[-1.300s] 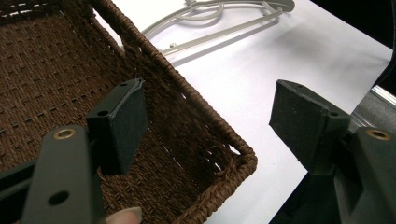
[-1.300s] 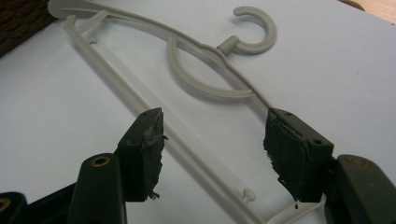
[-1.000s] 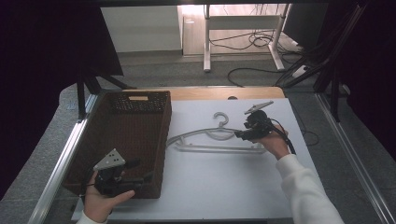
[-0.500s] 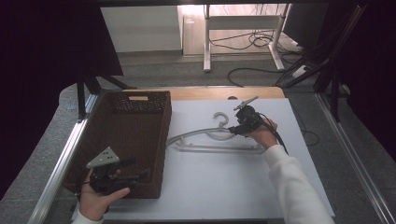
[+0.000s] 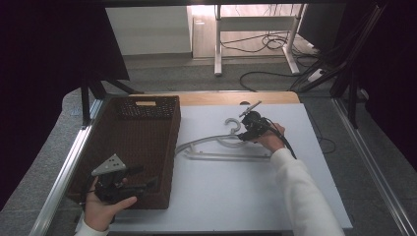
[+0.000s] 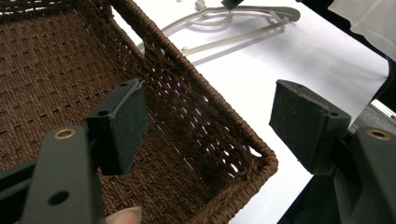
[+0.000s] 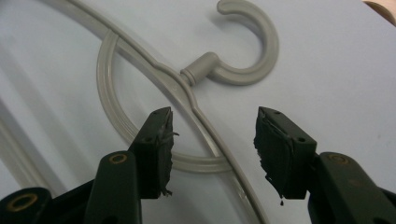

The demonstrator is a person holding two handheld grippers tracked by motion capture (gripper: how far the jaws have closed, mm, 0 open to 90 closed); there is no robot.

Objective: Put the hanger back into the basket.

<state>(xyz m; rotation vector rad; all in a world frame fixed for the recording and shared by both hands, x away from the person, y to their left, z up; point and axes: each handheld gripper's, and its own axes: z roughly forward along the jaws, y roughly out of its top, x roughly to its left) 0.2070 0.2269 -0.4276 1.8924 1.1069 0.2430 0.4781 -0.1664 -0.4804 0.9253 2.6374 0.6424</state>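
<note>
Hanger [image 5: 223,146] flat on white table [image 5: 305,196], centre of high view, just right of basket [image 5: 147,142]. Long axis runs left-right; hook [image 7: 252,42] points to upper part of frame.

Right tool [image 7: 212,140] directly over hanger neck, jaws apart, straddling shoulder rod just below hook; not yet closed on it. Looks like grip comes next.

Left tool [image 6: 205,121] at lower left, over basket's near corner, jaws wide, holding nothing. Well apart from hanger; right hand far nearer.

hanger [image 5: 223,146]: grey plastic; lying flat at frame centre, hook [image 7: 247,46] pointing up | basket [image 5: 169,147]: brown wicker; sitting at left
</note>
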